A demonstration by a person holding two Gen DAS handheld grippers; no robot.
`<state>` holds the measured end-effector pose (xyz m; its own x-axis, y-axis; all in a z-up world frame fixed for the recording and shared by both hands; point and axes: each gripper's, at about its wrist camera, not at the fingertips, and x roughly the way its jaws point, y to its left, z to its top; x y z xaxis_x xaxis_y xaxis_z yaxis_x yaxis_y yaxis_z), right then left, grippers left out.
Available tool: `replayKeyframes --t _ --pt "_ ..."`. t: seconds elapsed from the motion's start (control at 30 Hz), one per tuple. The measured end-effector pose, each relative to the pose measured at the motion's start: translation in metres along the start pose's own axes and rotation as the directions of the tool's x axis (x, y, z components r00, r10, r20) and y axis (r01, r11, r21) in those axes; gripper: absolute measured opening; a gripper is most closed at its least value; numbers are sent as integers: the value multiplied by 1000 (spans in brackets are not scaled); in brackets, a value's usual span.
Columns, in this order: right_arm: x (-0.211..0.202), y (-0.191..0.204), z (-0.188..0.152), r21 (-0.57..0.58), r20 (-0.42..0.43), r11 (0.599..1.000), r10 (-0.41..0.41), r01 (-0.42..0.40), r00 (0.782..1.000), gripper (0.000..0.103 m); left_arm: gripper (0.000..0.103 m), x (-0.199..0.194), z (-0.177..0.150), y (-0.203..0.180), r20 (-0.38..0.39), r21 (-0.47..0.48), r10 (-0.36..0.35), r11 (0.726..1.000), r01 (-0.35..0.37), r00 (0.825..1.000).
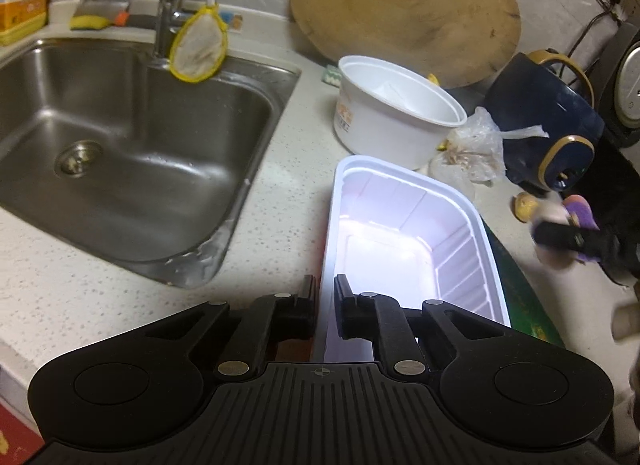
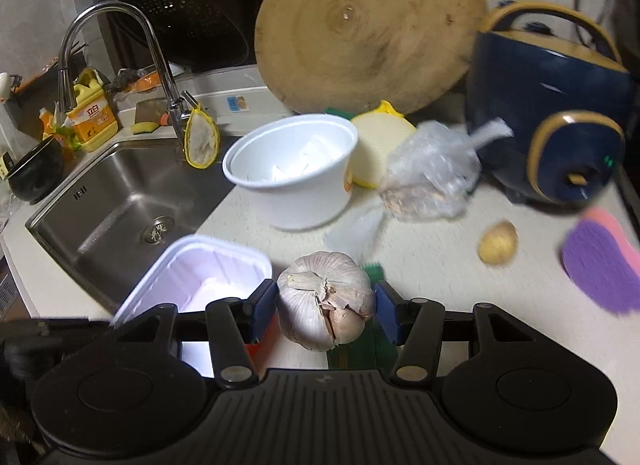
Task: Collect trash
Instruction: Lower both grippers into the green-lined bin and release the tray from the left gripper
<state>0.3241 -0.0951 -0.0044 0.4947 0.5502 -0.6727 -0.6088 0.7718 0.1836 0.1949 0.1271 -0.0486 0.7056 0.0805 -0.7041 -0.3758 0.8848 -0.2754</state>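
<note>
While the left gripper (image 1: 326, 293) pinches the near rim of the white plastic tray (image 1: 404, 233) on the tabletop (image 1: 100, 265), fingers almost closed on the thin wall, the right gripper (image 2: 326, 305) holds a garlic bulb (image 2: 326, 299) at half opening. The tray looks light and flexible, so the rim suits it; the papery bulb seems firm. Farther off, the white paper bowl (image 2: 296, 173) and crumpled plastic bag (image 2: 432, 173) wait.

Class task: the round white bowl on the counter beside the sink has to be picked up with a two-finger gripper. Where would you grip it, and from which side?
Probably the thin rim of the round white bowl, coming from above on its near side: one finger inside, one outside. It stands upright and open, and the body looks too wide to span.
</note>
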Motion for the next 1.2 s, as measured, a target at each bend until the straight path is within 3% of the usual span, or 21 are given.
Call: replayKeyframes --t 0.23,0.4,0.6,0.77,0.9,1.0,1.2 --pt "-23 18 -35 42 1 999 -16 16 1000 54 11 -15 -10 9 18 8 -90 996 90 996" --pt "-34 40 -53 64 2 998 -28 28 1000 54 11 -34 -13 32 86 -61 -154 985 160 984" --pt "-70 70 -73 65 52 998 -29 26 998 54 10 -96 -25 67 167 -41 -210 975 220 963" --pt "-91 98 -98 82 49 996 -46 42 998 54 10 -150 -59 110 181 -8 -235 971 240 955" --pt "-102 125 -129 80 37 995 -59 56 998 54 10 -168 -92 139 124 -8 -239 970 241 963" --pt "-102 140 -151 103 -7 992 -74 74 997 54 10 -163 -118 155 29 -22 -224 974 224 974" --pt "-98 150 -187 170 -74 976 -126 137 989 54 11 -129 -164 171 -207 -50 -190 982 184 960"
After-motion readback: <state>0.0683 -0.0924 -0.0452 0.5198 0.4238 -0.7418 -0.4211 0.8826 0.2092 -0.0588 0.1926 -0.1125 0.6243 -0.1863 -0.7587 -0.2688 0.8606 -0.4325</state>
